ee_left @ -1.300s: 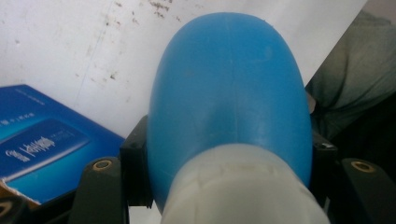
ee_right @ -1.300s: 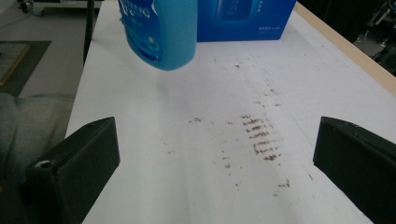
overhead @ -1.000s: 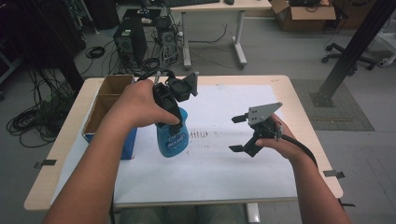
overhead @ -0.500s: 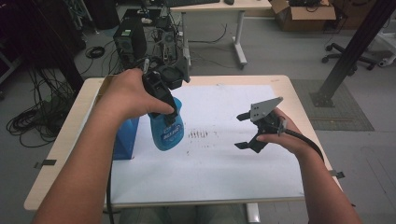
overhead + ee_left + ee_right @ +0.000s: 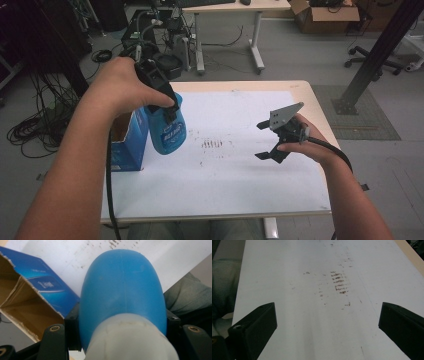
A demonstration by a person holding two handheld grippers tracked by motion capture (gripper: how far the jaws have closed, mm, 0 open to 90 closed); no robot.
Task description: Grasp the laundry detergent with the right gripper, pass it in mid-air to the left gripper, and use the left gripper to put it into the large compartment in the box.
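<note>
A blue plastic bottle (image 5: 167, 131) with a white neck hangs above the table's left side, beside an open blue cardboard box (image 5: 127, 145). My left gripper (image 5: 169, 107) is shut on its upper part, jaws pressed against both sides. In the left gripper view the bottle (image 5: 122, 290) bulges out between the black jaws, with the box (image 5: 42, 290) below left. At the right, my right gripper (image 5: 262, 140) hovers open over the white sheet (image 5: 240, 170). The right gripper view has the jaws wide apart, nothing between them (image 5: 327, 322), and brown smudges (image 5: 339, 282) ahead on the sheet.
The brown smudges (image 5: 212, 144) mark the sheet's middle. The wooden table edge (image 5: 320, 110) runs along the right. Behind the table stand equipment and cables (image 5: 165, 45), another table (image 5: 225, 7) and a black post (image 5: 375, 55).
My left hand has lifted the blue bottle off the sheet and carried it up and slightly left, toward the box. The right gripper has stayed about where it was, open.
</note>
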